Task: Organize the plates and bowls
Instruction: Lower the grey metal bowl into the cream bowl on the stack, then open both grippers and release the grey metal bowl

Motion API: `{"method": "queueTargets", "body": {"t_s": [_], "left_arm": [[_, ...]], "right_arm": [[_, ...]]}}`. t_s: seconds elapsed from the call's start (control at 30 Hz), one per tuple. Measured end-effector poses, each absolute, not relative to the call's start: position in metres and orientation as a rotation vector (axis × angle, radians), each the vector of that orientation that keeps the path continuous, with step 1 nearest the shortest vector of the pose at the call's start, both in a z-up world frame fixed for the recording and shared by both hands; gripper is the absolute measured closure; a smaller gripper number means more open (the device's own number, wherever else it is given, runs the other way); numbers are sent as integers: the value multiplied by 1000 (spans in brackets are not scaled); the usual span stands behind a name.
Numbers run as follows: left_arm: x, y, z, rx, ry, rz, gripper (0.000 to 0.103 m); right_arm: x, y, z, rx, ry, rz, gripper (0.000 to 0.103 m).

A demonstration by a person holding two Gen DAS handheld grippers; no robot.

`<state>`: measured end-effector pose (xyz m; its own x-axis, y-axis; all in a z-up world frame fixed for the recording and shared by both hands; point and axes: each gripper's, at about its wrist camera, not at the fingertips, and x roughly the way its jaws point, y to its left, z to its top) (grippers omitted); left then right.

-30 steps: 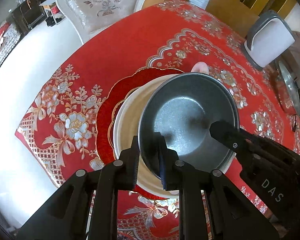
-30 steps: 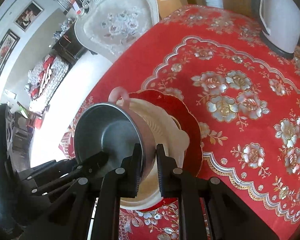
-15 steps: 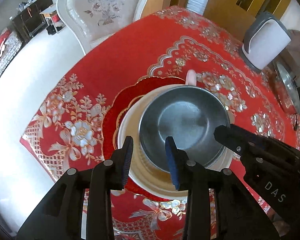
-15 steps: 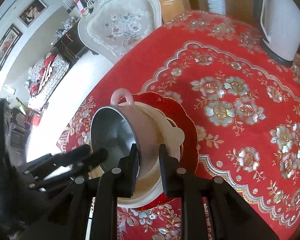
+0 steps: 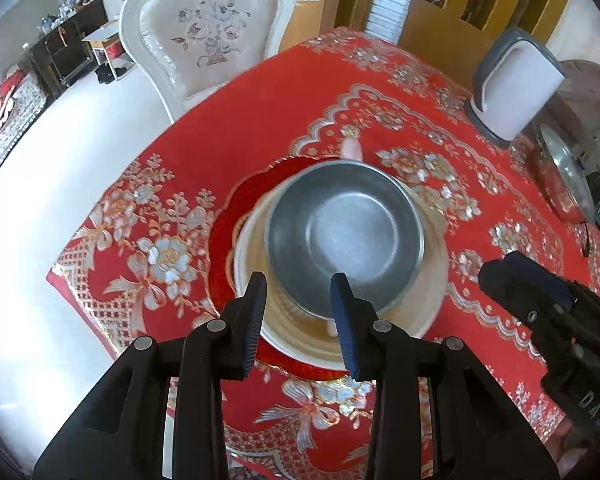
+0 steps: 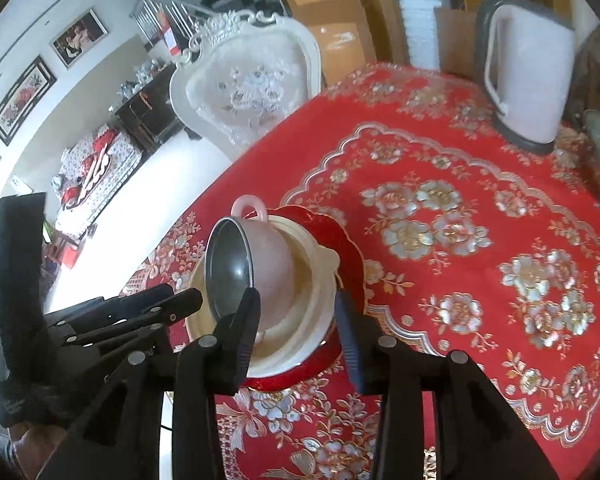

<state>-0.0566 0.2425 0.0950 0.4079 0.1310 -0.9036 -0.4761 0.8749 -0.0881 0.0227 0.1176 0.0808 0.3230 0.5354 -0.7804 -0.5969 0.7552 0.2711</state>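
Bowl (image 5: 346, 236) released: a second ago both hand-held grippers pinched its rim; left (image 5: 300, 312) and right (image 6: 296, 328) jaws have just opened, empty, backing toward six o'clock. Stacking step looks done.

Left gripper (image 5: 298, 294) angled steeply down, jaws parted and empty, right gripper (image 6: 296, 312) beside it, jaws just opening, gripping nothing.

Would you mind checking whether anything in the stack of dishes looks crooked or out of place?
Yes: the pink bowl leans in the cream dish instead of nesting level, its steel-lined mouth tipped toward the left claw. The cream dish also sits off-centre on the red plate.
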Motion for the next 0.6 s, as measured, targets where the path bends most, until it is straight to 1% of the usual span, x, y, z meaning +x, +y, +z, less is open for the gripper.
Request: {"method": "queueTargets", "body": {"t_s": [0.23, 0.33, 0.6], "left_arm": [[-65, 227, 94, -369, 1049, 391, 70], [-66, 220, 88, -355, 1069, 381, 70], [-69, 221, 88, -326, 1080, 407, 70]], "right_arm": [[11, 109, 72, -77, 988, 692, 64], [9, 109, 67, -86, 991, 671, 60], [4, 115, 63, -91, 1005, 663, 59]]}}
